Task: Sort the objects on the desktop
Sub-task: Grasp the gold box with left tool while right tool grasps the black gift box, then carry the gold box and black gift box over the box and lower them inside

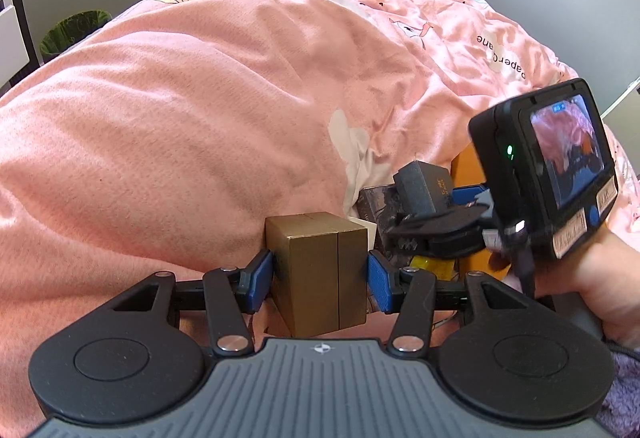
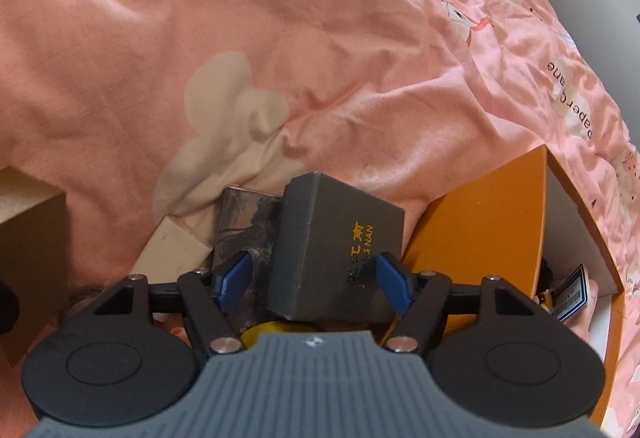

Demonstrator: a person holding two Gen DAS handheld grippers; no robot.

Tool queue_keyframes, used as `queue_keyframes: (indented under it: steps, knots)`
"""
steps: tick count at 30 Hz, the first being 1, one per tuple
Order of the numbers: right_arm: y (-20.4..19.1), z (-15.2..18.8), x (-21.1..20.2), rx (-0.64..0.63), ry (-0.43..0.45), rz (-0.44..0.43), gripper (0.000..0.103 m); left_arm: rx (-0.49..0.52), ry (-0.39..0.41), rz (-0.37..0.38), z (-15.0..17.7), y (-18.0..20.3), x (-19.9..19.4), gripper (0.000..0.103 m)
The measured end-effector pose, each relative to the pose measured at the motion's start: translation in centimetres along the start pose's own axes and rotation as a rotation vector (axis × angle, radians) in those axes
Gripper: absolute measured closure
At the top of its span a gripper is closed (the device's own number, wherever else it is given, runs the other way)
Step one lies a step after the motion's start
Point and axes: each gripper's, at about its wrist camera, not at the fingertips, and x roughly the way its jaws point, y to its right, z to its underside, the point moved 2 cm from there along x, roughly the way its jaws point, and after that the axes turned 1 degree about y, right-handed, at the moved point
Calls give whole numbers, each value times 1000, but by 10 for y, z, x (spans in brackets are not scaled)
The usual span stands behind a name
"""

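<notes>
Sorting looks midway: the left gripper (image 1: pixel 320 272) pinches a gold box (image 1: pixel 318 270), the right gripper (image 2: pixel 314 284) pinches a grey box (image 2: pixel 334 250); neither sits in the orange box (image 2: pixel 484 222) yet.

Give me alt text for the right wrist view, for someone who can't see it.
The right gripper clamps a grey box with gold lettering between blue pads, above a pink quilt. An open orange box sits to its right, and a dark printed box and a cream box lie to its left.
</notes>
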Motion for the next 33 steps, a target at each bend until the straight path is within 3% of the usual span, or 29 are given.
queue_keyframes:
  steps: [9,13,20,27,33]
  knots:
    - [27,-2,-27,115,53,-97,58,-1,0,22,1,-3,-1,44]
    - [43,2,-50,214,102,-205,63,-4,1,35,1,-2,-3,44]
    - [63,17,-92,354,203,-365,64,6,8,89,-3,6,-13,44]
    - [101,47,-138,488,313,-458,64,40,16,230,-19,33,-33,45]
    - [145,94,-171,603,407,-411,64,130,5,359,-32,87,-48,45]
